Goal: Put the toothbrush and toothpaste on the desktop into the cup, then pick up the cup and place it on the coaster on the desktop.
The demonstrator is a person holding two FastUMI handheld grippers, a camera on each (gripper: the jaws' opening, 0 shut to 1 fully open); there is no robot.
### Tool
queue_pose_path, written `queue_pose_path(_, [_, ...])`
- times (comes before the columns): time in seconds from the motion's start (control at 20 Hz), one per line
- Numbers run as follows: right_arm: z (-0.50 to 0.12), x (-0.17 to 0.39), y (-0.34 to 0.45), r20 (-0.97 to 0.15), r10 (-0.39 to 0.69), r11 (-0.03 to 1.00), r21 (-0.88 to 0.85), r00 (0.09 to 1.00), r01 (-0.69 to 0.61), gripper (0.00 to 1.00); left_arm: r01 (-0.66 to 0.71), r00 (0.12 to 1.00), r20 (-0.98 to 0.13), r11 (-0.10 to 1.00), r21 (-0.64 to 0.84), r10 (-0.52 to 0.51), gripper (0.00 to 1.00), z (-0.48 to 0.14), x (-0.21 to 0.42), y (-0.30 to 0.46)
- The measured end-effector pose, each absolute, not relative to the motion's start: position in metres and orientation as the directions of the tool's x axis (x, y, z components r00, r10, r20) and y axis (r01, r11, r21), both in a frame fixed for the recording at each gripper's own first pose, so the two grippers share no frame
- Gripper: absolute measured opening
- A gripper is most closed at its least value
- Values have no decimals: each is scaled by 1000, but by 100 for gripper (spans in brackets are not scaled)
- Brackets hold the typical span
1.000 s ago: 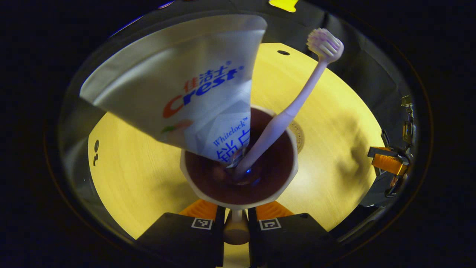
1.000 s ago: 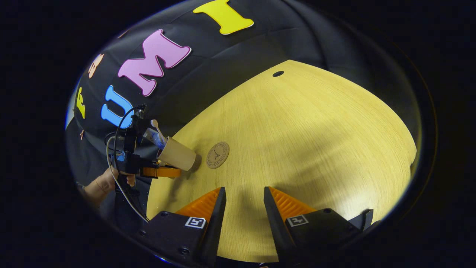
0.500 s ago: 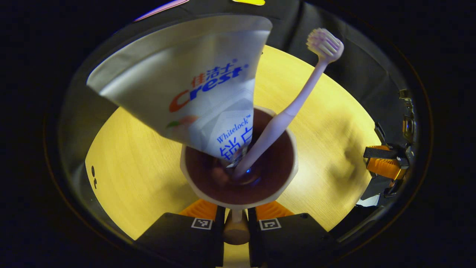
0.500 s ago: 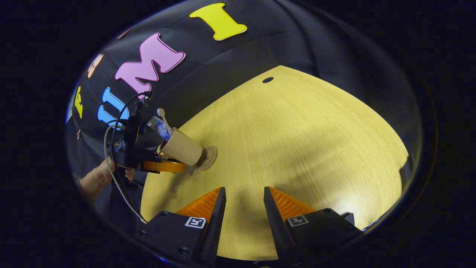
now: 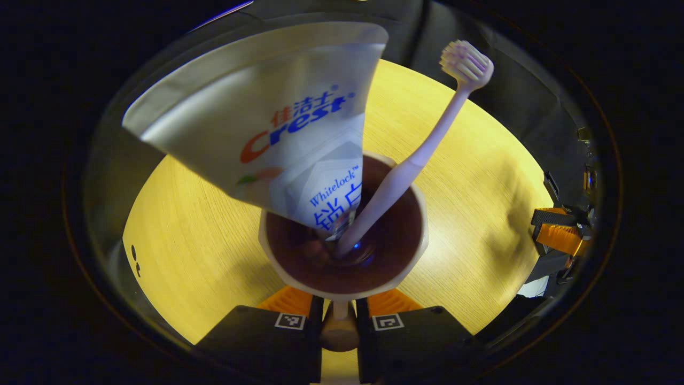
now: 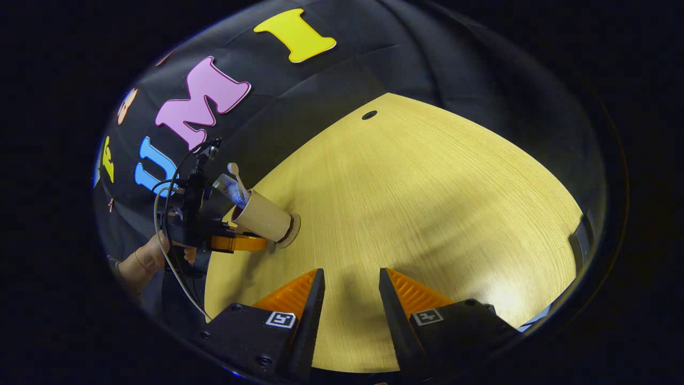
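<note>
Left gripper pinching cup at its handle, six o'clock; likely light, top-heavy with toothpaste leaning eleven o'clock. Right gripper spread, idle.

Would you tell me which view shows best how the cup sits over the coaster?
The right gripper view: it shows the cup from the side, its base over the coaster, held by the left gripper. The left gripper view looks down into the cup, which hides the coaster beneath.
</note>
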State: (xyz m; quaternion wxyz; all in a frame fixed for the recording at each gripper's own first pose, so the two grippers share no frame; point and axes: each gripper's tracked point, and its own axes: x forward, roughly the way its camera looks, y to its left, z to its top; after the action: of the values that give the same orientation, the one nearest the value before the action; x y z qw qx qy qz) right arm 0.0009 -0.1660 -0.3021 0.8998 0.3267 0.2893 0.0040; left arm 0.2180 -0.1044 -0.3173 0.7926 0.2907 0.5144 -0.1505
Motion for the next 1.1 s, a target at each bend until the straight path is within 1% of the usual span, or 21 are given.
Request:
queue_pose_path(0.05, [-303, 0, -168, -520, 194, 786, 590, 832, 186, 64, 537, 422, -904, 787, 305, 63, 31, -319, 219, -104])
queue_pose_path(0.65, [-304, 2, -169, -522, 197, 769, 607, 830, 200, 64, 534, 417, -906, 787, 310, 74, 32, -328, 220, -107])
queue_pose_path(0.7, [-304, 3, -169, -522, 197, 766, 611, 830, 203, 64, 532, 413, -908, 789, 307, 75, 27, -329, 219, -106])
queue_pose_path(0.8, [-302, 3, -169, -519, 198, 761, 616, 831, 204, 64, 531, 413, -908, 790, 307, 75, 37, -328, 219, -107])
queue_pose_path(0.85, [-302, 3, -169, -520, 199, 761, 616, 831, 203, 63, 534, 416, -907, 788, 306, 71, 35, -326, 219, -107])
queue_pose_path(0.95, [-302, 3, -168, -520, 201, 763, 614, 830, 200, 64, 544, 425, -904, 782, 304, 56, 37, -322, 217, -110])
queue_pose_path(1.0, [-302, 4, -167, -522, 200, 765, 612, 829, 201, 64, 543, 436, -898, 779, 315, 60, 41, -319, 219, -110])
queue_pose_path(1.05, [-301, 4, -166, -522, 201, 765, 612, 829, 201, 64, 539, 443, -894, 777, 325, 66, 57, -316, 219, -109])
queue_pose_path(1.1, [-300, 5, -165, -523, 204, 763, 614, 828, 200, 63, 531, 450, -890, 779, 334, 74, 60, -313, 219, -108])
